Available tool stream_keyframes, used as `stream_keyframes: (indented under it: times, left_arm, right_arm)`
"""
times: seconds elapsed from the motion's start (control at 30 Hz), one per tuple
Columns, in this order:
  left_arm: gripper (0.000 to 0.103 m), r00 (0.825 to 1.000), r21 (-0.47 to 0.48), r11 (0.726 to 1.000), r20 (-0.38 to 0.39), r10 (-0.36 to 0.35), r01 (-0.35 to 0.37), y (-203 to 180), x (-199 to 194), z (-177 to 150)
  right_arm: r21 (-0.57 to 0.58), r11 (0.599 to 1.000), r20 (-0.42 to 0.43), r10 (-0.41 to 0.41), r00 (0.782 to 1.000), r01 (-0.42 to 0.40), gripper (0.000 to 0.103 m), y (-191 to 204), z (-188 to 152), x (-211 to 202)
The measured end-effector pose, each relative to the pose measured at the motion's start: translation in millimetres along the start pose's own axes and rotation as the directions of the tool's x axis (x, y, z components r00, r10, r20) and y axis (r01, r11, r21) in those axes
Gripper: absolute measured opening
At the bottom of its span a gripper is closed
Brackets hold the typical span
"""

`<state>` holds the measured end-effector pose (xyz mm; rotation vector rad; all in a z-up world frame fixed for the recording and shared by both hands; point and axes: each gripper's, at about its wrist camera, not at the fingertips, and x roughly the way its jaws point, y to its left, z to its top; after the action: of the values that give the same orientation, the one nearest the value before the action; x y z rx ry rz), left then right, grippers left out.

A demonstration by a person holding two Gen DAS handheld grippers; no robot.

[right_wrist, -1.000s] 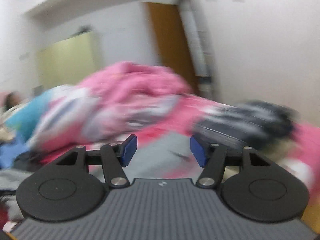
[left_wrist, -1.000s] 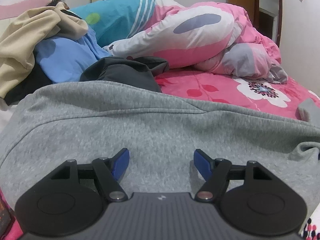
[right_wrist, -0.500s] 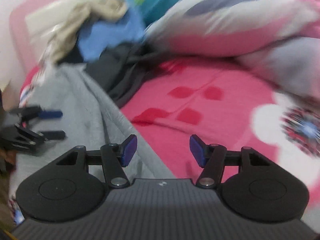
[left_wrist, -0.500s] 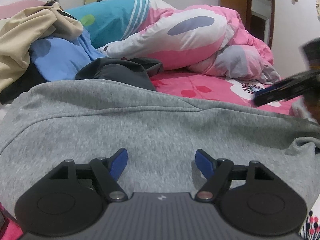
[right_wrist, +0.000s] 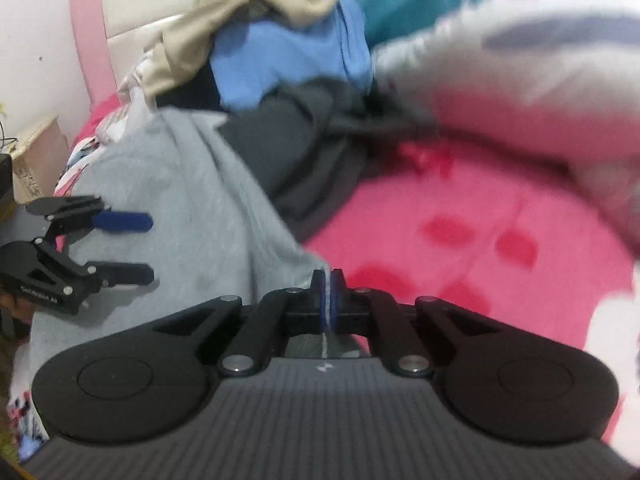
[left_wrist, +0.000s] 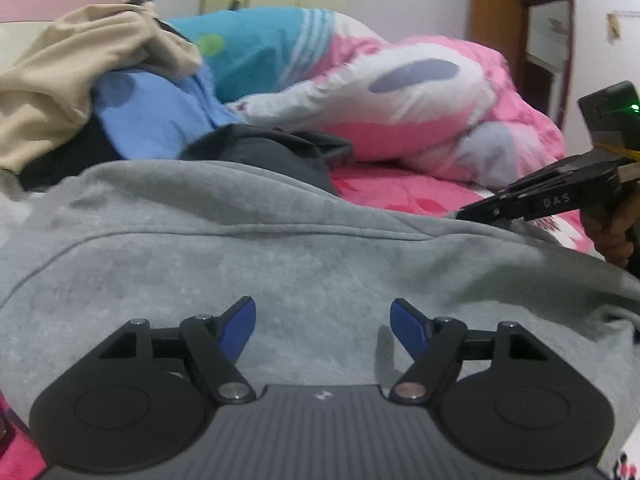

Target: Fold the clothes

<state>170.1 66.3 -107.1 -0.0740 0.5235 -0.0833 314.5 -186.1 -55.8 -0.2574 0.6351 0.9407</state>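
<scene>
Risk: thin pinch | grey sweatshirt edge is being clenched by right gripper jaws, may be slipping out | left gripper jaws are being held released above fabric

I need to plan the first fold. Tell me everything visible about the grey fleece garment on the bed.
The grey fleece garment is soft, heathered knit with a long raised seam across it. It lies spread, slightly rumpled, on the pink floral bedsheet, its far edge against a dark grey garment. The right gripper is shut on its edge; the open left gripper hovers over its middle.
</scene>
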Motion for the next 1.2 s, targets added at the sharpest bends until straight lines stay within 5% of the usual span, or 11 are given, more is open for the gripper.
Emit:
stream_keyframes:
  times: [0.1, 0.23, 0.3, 0.43, 0.57, 0.77, 0.8, 0.97, 1.07, 1.13, 1.2]
  left_arm:
    - [0.075, 1.000, 0.013, 1.000, -0.007, 0.024, -0.024, -1.8, 3.6, -1.1]
    - [0.076, 0.999, 0.046, 0.998, -0.013, 0.047, -0.046, -7.2, 6.0, -2.0]
    - [0.076, 0.999, 0.041, 0.998, -0.013, 0.043, -0.042, -6.1, 5.3, -2.3]
    - [0.076, 0.999, 0.039, 0.998, -0.014, 0.040, -0.039, -5.5, 5.1, -2.8]
    - [0.077, 0.999, 0.038, 0.999, -0.014, 0.036, -0.035, -5.2, 5.7, -3.3]
    - [0.078, 0.999, 0.037, 0.999, -0.017, 0.032, -0.031, -4.4, 6.5, -3.6]
    - [0.078, 0.999, 0.038, 0.999, -0.018, 0.033, -0.033, -4.6, 6.6, -3.5]
    - [0.078, 0.999, 0.047, 0.998, -0.019, 0.040, -0.039, -5.8, 7.4, -3.4]
    - [0.079, 0.999, 0.056, 0.997, -0.022, 0.045, -0.044, -7.1, 8.1, -3.3]
    - [0.079, 0.999, 0.058, 0.997, -0.023, 0.046, -0.044, -7.6, 8.4, -3.2]
    - [0.080, 0.999, 0.060, 0.997, -0.023, 0.046, -0.045, -8.0, 8.6, -3.0]
  right_arm:
    - [-0.031, 0.997, -0.002, -0.073, 0.997, 0.073, 0.000, -1.6, -5.0, 23.6]
    - [-0.042, 0.966, -0.030, -0.256, 0.966, 0.255, 0.000, -13.5, -29.1, 61.2]
    - [0.050, 0.961, 0.020, -0.273, 0.962, 0.272, 0.002, -23.0, -26.7, 47.8]
    - [0.266, 0.911, 0.162, -0.365, 0.917, 0.315, 0.005, -43.0, -23.6, -26.7]
    - [0.416, 0.783, 0.179, -0.569, 0.802, 0.463, 0.042, -77.9, -52.2, -122.9]
    - [0.541, 0.446, -0.165, -0.775, 0.610, 0.713, 0.043, -156.5, -141.7, -224.0]
    - [0.541, 0.434, -0.199, -0.766, 0.611, 0.720, 0.043, -159.5, -151.1, -227.1]
    - [0.545, 0.626, -0.106, -0.609, 0.786, 0.558, 0.037, -125.9, -164.0, -209.9]
    - [0.457, 0.727, -0.079, -0.541, 0.837, 0.513, 0.039, -102.2, -149.8, -180.0]
    - [0.506, 0.720, -0.081, -0.508, 0.857, 0.475, 0.040, -107.2, -138.9, -169.7]
    - [0.608, 0.665, -0.101, -0.477, 0.873, 0.434, 0.042, -121.6, -129.0, -164.9]
